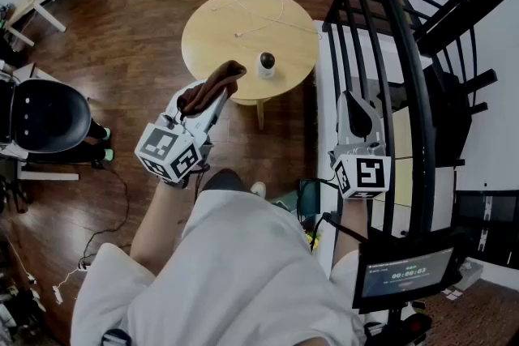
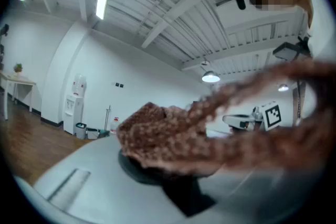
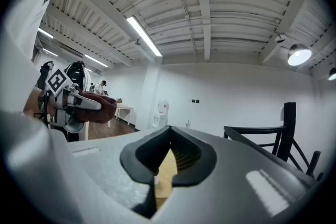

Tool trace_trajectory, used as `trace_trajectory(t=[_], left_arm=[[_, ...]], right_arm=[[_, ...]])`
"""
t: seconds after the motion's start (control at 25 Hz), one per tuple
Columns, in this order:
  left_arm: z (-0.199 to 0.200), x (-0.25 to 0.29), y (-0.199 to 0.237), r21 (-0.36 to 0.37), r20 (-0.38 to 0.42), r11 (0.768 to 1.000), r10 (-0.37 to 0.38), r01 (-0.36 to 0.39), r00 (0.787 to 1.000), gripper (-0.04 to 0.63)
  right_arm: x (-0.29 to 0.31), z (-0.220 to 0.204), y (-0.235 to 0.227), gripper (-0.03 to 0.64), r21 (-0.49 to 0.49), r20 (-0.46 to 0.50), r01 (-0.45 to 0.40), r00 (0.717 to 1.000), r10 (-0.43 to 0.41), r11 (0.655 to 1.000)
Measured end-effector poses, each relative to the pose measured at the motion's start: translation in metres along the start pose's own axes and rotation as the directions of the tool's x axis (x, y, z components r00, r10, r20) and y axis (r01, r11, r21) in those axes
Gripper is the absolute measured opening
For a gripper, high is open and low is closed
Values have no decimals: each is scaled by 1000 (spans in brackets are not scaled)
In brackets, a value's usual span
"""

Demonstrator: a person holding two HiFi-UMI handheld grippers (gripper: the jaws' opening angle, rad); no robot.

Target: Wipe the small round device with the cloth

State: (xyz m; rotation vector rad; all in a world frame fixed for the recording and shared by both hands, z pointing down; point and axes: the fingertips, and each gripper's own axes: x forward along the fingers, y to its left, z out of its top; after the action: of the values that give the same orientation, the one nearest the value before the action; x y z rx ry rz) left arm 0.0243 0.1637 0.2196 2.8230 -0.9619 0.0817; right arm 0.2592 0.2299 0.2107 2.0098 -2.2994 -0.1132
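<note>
Round table [image 1: 219,32] holds device [image 1: 266,64]; cloth [image 1: 209,90] lies lengthwise along left gripper [image 1: 224,93].

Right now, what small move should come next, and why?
Probably ease the left gripper forward until its brown cloth meets the small round device. The cloth is already clamped, but in the head view it hangs short of the device on the round table.
</note>
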Motion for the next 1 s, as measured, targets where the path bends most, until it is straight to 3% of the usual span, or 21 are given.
trace_trajectory(t=[0.24, 0.44, 1.0], left_arm=[[-11, -10, 7, -45, -26, 999, 12, -13, 1000, 92], [-13, -9, 10, -8, -56, 1000, 8, -8, 998, 92], [-22, 71, 81, -32, -113, 986, -164, 161, 980, 92]], right_arm=[[0, -5, 13, 3, 31, -24, -5, 1000, 5, 1000], [3, -5, 20, 3, 58, -36, 1, 999, 1, 998], [115, -18, 30, 3, 93, -93, 19, 996, -10, 996]])
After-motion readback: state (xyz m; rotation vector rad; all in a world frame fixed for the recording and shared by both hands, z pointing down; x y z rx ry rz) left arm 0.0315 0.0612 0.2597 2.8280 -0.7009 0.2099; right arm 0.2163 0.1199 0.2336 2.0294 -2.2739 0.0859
